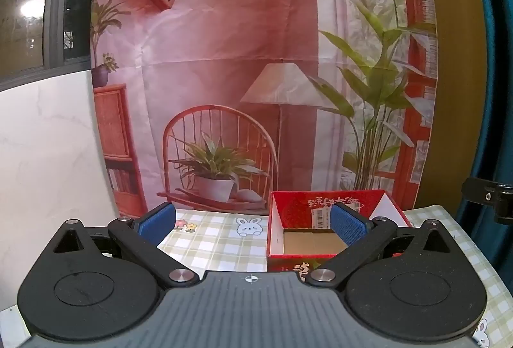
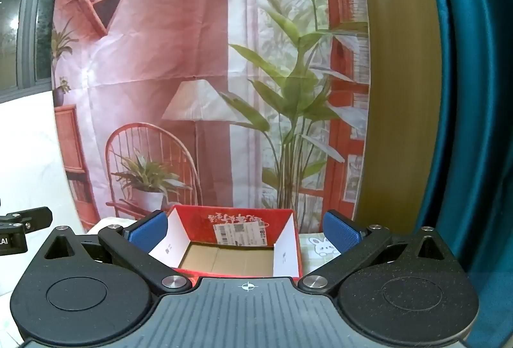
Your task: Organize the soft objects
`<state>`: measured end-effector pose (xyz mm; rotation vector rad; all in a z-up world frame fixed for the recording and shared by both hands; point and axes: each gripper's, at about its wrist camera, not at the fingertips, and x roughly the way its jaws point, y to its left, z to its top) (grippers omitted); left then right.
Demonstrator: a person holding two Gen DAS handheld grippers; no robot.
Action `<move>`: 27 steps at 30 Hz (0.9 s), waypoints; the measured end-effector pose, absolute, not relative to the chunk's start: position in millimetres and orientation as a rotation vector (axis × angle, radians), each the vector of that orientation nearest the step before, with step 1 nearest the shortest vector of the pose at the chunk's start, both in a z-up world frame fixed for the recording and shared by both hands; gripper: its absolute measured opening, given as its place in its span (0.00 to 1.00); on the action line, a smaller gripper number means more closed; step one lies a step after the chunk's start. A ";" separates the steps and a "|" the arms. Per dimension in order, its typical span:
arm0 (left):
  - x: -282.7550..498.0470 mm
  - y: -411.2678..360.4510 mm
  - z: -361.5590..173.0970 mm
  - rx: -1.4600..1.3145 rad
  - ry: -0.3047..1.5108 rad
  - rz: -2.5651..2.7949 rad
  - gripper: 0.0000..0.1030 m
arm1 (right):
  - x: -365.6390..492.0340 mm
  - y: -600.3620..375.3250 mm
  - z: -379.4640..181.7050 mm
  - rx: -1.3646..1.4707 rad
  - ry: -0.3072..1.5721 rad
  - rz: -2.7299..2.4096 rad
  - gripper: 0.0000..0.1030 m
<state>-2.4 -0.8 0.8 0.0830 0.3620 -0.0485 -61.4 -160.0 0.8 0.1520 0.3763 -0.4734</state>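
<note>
A red cardboard box (image 1: 279,219) with white inner walls and a bare brown floor stands open on the checked tablecloth (image 1: 218,239). It looks empty. My left gripper (image 1: 253,227) is open and empty, with the box ahead to its right. My right gripper (image 2: 245,231) is open and empty, held right before the same box (image 2: 288,239), which sits between its blue pads (image 2: 149,232). No soft object shows in either view.
A printed backdrop (image 1: 256,59) of a room hangs close behind the table. A white marble wall (image 1: 45,149) is at the left, a teal curtain (image 2: 474,91) at the right. The other gripper's edge shows at each view's side (image 1: 490,197).
</note>
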 end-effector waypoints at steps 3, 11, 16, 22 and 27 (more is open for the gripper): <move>-1.4 0.6 0.0 0.081 0.363 -0.049 1.00 | -53.0 -157.8 -0.3 0.149 0.378 -0.474 1.00; -0.2 1.6 -0.6 0.077 0.368 -0.050 1.00 | -54.1 -155.1 -0.4 0.150 0.378 -0.473 1.00; -0.1 2.4 -1.5 0.074 0.369 -0.050 1.00 | -53.8 -155.0 -0.2 0.150 0.378 -0.474 1.00; -0.3 3.0 -1.5 0.073 0.369 -0.049 1.00 | -53.8 -155.1 0.1 0.150 0.377 -0.475 1.00; -0.2 3.1 -1.2 0.072 0.369 -0.051 1.00 | -53.6 -154.9 0.8 0.148 0.377 -0.475 1.00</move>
